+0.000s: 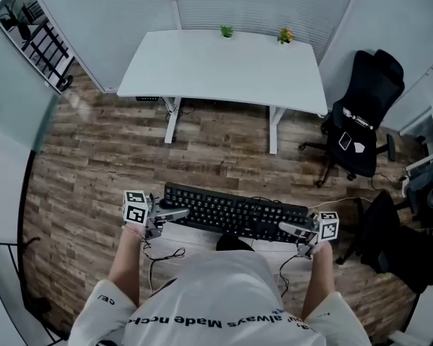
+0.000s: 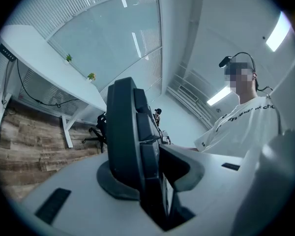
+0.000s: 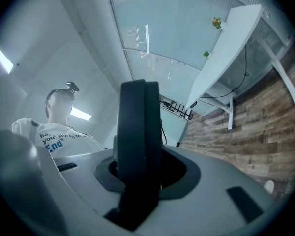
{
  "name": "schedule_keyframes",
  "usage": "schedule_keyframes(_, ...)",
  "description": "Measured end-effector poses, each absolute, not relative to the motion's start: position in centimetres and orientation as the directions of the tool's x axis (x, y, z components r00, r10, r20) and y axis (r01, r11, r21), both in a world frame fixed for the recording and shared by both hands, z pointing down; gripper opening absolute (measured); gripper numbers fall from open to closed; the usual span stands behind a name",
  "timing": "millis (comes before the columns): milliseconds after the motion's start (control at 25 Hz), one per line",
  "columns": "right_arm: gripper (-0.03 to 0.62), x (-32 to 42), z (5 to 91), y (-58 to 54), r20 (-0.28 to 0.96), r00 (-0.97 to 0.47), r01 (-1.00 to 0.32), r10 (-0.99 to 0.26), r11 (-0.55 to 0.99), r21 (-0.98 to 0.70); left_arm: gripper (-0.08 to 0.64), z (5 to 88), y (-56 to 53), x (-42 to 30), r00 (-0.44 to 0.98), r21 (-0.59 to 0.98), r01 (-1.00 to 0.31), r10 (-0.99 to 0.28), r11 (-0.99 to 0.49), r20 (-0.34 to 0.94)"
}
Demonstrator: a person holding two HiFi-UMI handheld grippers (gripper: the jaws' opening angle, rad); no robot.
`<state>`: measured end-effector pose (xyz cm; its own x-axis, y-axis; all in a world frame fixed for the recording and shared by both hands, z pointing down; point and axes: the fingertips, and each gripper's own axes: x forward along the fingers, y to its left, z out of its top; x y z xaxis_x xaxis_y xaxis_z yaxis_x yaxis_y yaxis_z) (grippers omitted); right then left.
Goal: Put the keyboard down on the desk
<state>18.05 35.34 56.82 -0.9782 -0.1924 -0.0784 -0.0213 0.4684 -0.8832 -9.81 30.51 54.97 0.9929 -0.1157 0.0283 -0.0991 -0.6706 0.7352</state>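
A black keyboard (image 1: 234, 213) hangs level in front of the person, above the wooden floor, with a thin cable trailing off its right side. My left gripper (image 1: 161, 217) is shut on the keyboard's left end (image 2: 130, 141). At the other side my right gripper (image 1: 294, 231) is shut on the keyboard's right end (image 3: 137, 141). Each gripper view shows the keyboard edge-on, clamped between the jaws. A white desk (image 1: 224, 69) stands farther ahead, well apart from the keyboard, with two small plants (image 1: 226, 31) at its back edge.
A black office chair (image 1: 361, 114) with small items on its seat stands right of the desk. Another dark chair (image 1: 390, 236) is close on my right. Glass partitions enclose the room, and wood-plank floor (image 1: 101, 171) lies between me and the desk.
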Motion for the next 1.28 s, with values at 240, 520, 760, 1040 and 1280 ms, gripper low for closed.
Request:
schedule_keyframes(240,0.118,20.2,56.8,29.3,-0.076,-0.977,-0.024,-0.200,0.455,-0.890,0.140,55.1,24.3,-7.5,0.994,0.746,-0.096,-0.109,-0.660,0.031)
schedule_keyframes(520,0.118,21.8,57.0,23.6,-0.071,-0.979,-0.025,-0.193,0.454,-0.891,0.140,55.4,19.0,-6.0,0.993,0.745,-0.097,-0.119,-0.660,0.024)
schedule_keyframes(760,0.118,22.1,57.1,19.5,-0.072,-0.980,-0.021,-0.188,0.451,-0.892,0.140,55.4,14.9,-5.7,0.992,0.747,-0.100,-0.122,-0.657,0.026)
schedule_keyframes(1040,0.118,21.4,58.4,12.8,-0.073,-0.977,-0.023,-0.200,0.439,-0.898,0.140,56.8,7.9,-6.2,0.993,0.752,-0.095,-0.112,-0.652,0.028)
schedule_keyframes(1280,0.118,20.5,58.1,4.7,-0.064,-0.974,-0.037,-0.217,0.433,-0.901,0.140,56.8,-0.7,-7.1,0.995,0.758,-0.080,-0.096,-0.648,0.023)
